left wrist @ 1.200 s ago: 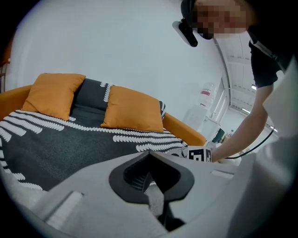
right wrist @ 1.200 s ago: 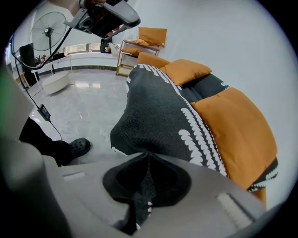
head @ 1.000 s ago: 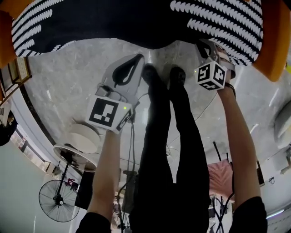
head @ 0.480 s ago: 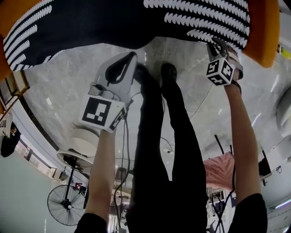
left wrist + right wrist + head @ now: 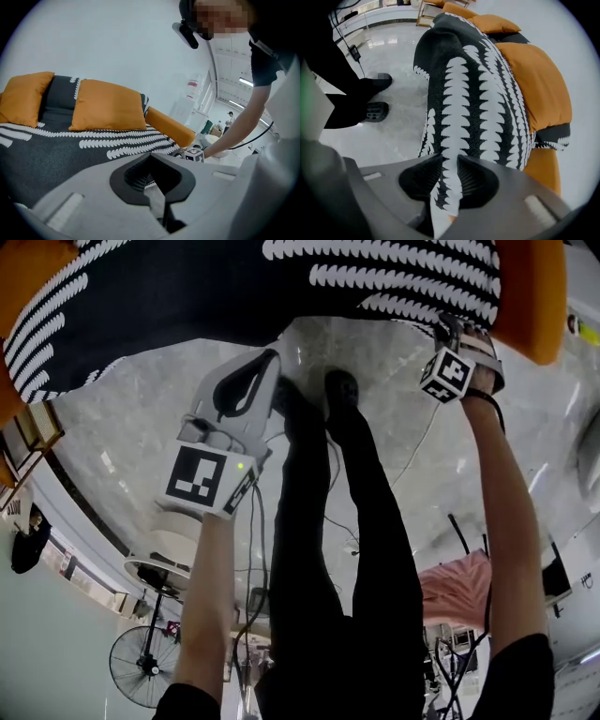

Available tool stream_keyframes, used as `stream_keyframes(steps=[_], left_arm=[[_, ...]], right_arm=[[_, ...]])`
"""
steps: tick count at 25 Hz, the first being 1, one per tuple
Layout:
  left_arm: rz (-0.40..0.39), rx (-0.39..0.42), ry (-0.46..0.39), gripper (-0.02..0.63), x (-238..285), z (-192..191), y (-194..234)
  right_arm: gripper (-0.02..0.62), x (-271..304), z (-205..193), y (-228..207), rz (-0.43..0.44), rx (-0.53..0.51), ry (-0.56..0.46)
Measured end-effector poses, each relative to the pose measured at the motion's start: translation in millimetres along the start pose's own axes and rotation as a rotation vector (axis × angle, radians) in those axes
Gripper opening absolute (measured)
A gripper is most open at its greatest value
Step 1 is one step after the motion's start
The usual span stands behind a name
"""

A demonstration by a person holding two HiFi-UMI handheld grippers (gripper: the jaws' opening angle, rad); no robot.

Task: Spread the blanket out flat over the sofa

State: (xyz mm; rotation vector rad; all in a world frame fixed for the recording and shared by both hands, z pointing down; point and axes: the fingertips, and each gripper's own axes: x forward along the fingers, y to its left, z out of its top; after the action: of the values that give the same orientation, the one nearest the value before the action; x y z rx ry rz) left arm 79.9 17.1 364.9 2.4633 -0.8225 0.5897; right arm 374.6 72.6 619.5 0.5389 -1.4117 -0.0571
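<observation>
A black blanket (image 5: 234, 277) with rows of white marks lies over the orange sofa (image 5: 530, 296), and its front edge hangs toward the marble floor. My right gripper (image 5: 453, 332) points down at that edge by the right armrest. In the right gripper view the blanket's edge (image 5: 478, 93) runs between the jaws of the right gripper (image 5: 449, 161). Those jaws have just been opening and stand apart round the cloth. My left gripper (image 5: 267, 362) hangs over bare floor, short of the blanket. In its own view the left gripper (image 5: 151, 155) is shut with nothing in it, facing the blanket (image 5: 70, 150) and two orange cushions (image 5: 108, 105).
The person's legs and dark shoes (image 5: 342, 390) stand between the two grippers. Cables (image 5: 258, 549) trail over the floor. A round white stand (image 5: 173, 531) and a floor fan (image 5: 150, 667) are at the left, a pink cloth (image 5: 455, 587) at the right. A wooden chair (image 5: 426, 7) stands beyond the sofa's far end.
My right gripper has moved farther out and right along the blanket's front edge, toward the right armrest. My left gripper has drifted slightly left over the floor.
</observation>
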Motion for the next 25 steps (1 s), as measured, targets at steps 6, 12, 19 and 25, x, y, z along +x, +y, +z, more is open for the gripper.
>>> stream_keyframes(steps=[6,12,19,25], left_arm=[[-0.004,0.014,0.009,0.011,0,1,-13],[0.0,0.004,0.008,0.011,-4,2,-16],[0.0,0.013,0.008,0.011,-4,6,-18],[0.005,0.019,0.006,0.011,-6,12,-20]], right_arm=[[0.059,4,-6,-3,0.001,-0.06,0.012],[0.014,-7,-13,7,-0.014,-0.094,0.029],[0.011,-6,-46,20,-0.032,-0.172,0.092],[0.011,1,-47,23,-0.027,-0.051,0.079]])
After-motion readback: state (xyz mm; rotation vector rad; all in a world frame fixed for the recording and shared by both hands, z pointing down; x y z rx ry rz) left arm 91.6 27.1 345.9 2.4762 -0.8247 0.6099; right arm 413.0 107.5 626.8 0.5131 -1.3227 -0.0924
